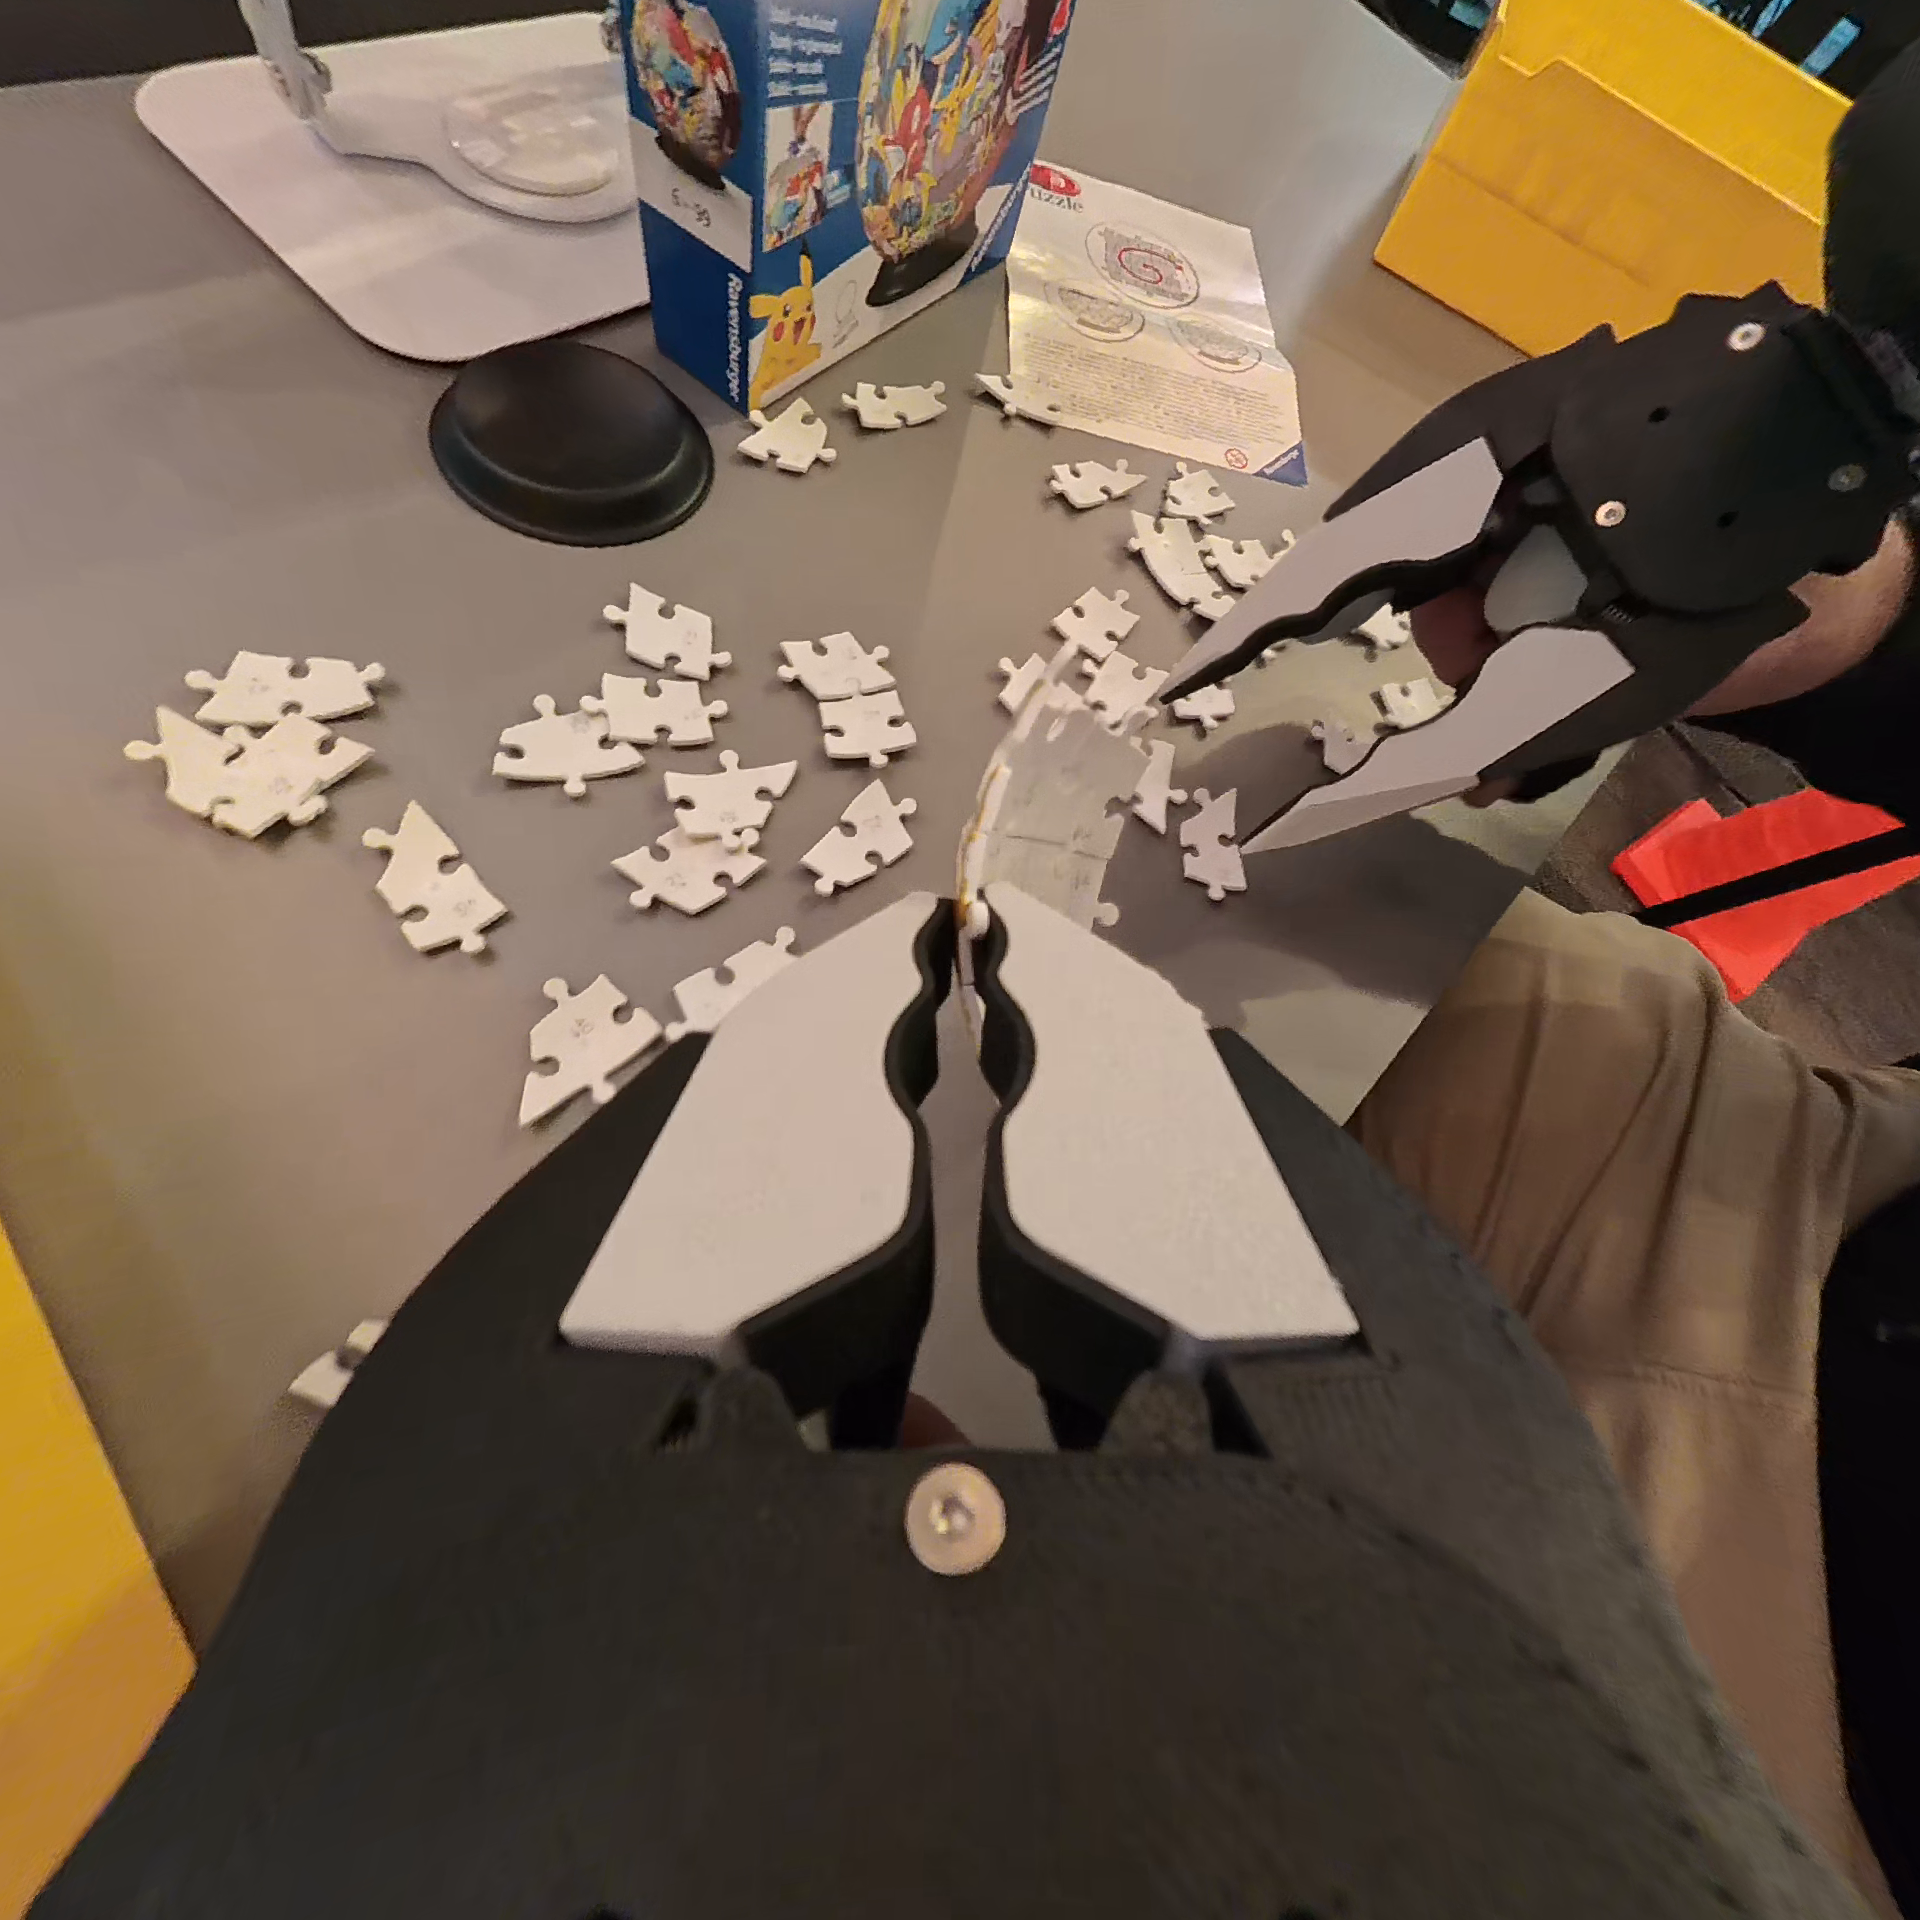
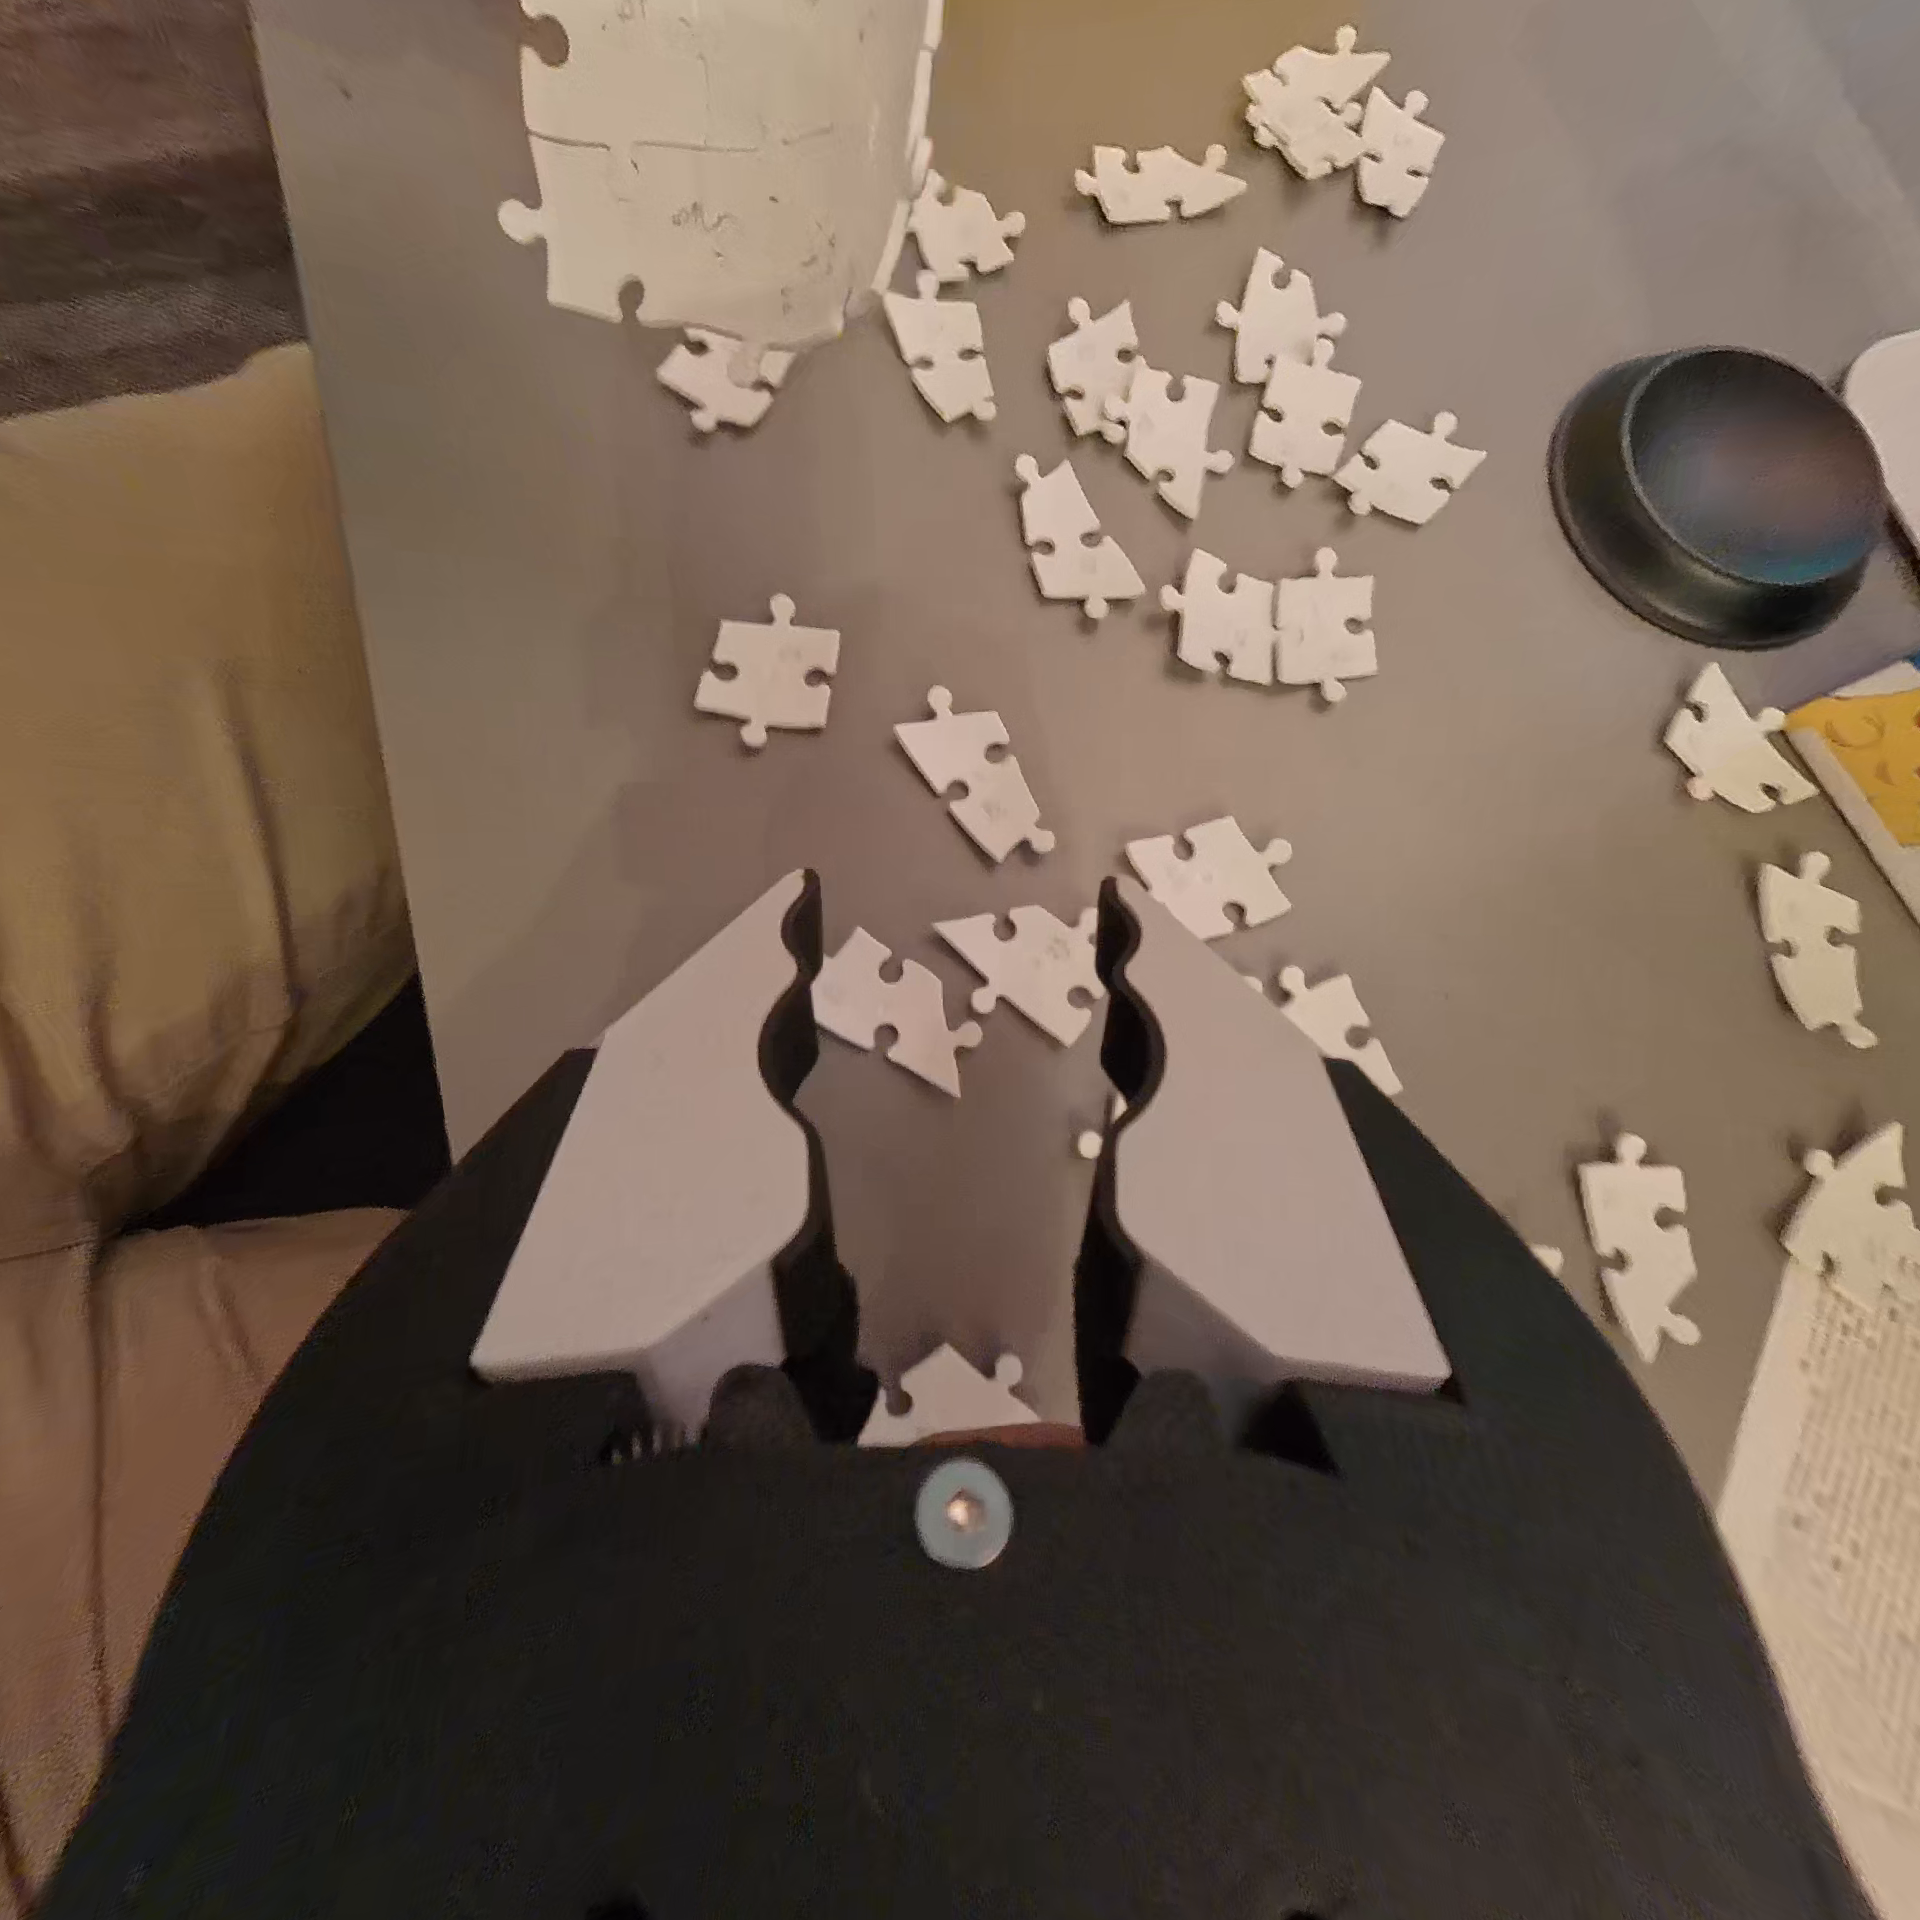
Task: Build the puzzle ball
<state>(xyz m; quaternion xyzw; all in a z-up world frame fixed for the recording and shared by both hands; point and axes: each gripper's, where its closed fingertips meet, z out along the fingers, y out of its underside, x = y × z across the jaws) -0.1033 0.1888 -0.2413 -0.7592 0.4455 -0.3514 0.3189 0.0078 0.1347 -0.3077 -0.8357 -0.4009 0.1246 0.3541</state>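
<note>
The left gripper [image 1: 968,920] has its jaws pinched tight on the lower edge of a curved, joined section of white puzzle pieces [image 1: 1049,800], held up on edge above the grey worktop [image 1: 312,499]. The right gripper [image 2: 961,899] hangs with jaws wide apart and holding nothing, over loose white jigsaw pieces [image 2: 1195,436] scattered face down. A round black plastic stand [image 1: 569,442] sits near the blue puzzle box [image 1: 831,177], beside a folded paper leaflet [image 1: 1153,312], its print too blurred to make out.
</note>
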